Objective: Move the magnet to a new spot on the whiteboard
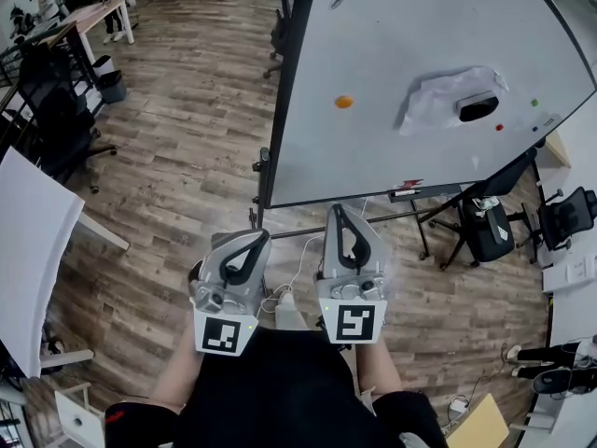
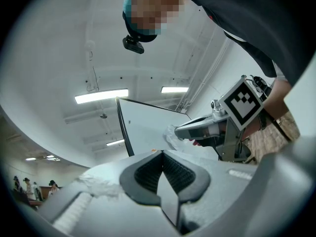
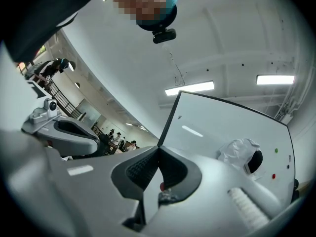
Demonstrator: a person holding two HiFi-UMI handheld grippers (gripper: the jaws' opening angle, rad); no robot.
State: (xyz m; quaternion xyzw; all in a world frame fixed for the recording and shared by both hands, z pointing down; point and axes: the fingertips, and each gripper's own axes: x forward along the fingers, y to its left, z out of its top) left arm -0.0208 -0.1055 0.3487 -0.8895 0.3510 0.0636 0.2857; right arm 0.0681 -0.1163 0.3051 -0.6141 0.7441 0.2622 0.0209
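Orange magnet (image 1: 344, 102) sits on the whiteboard (image 1: 373, 45) straight ahead of the right gripper (image 1: 337, 210), well apart from it. The left gripper (image 1: 261, 236) is farther off. Both are clenched, tip to tip.

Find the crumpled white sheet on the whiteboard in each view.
Head view: crumpled white sheet, upper right.
Left gripper view: sheet at centre.
Right gripper view: sheet at lower right.
Shared landmark: the whiteboard's dark left edge.
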